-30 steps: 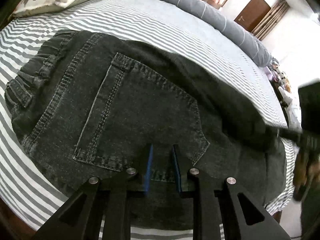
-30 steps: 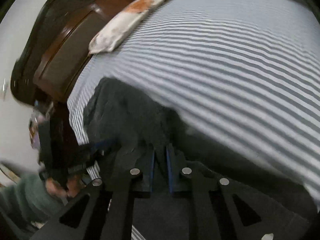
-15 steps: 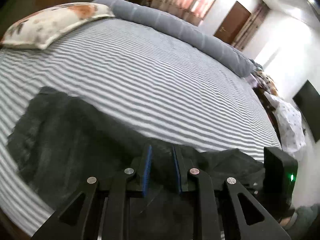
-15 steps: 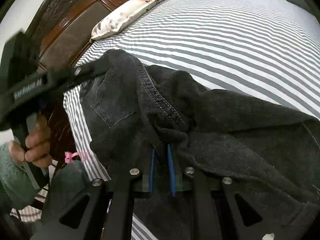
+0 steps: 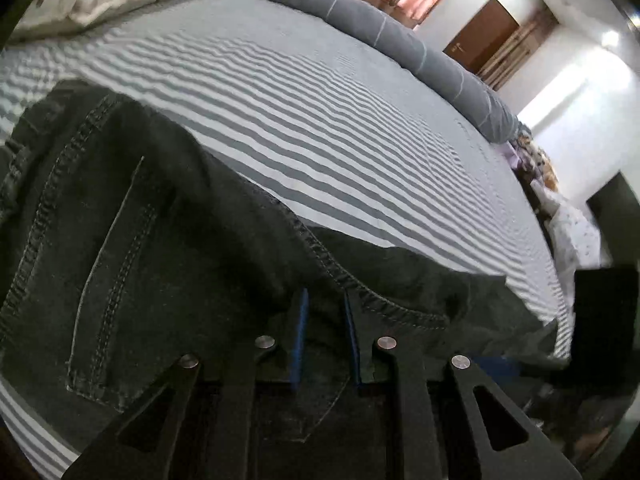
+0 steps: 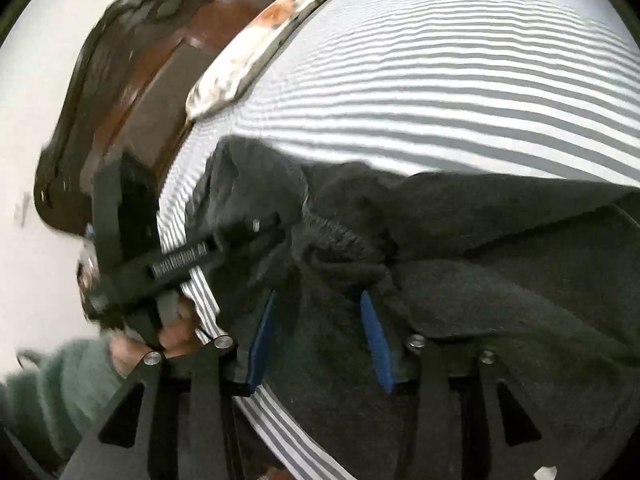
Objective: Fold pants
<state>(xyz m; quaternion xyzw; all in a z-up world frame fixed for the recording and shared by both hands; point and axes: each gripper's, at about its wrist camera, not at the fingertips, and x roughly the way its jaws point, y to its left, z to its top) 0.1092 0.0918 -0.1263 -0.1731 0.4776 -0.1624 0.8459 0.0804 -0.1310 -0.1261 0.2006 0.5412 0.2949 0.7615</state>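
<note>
No legible writing on the black pants point(image 5: 168, 280). Left gripper point(image 5: 324, 320) is clamped on denim; right gripper point(image 6: 320, 320) jaws have just been opening, apart over the fabric.

Matt cloth on a glossy wooden bed

Dark grey denim pants point(image 5: 168, 264) look coarse, with raised stitching; the grey-and-white striped cotton sheet point(image 5: 320, 128) looks smooth and matt; the brown carved wooden headboard point(image 6: 132, 92) shines, varnished.

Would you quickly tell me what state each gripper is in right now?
Left gripper: shut on the dark jeans.
Right gripper: open, jaws have just been opening; jeans fabric lies loose between them.
</note>
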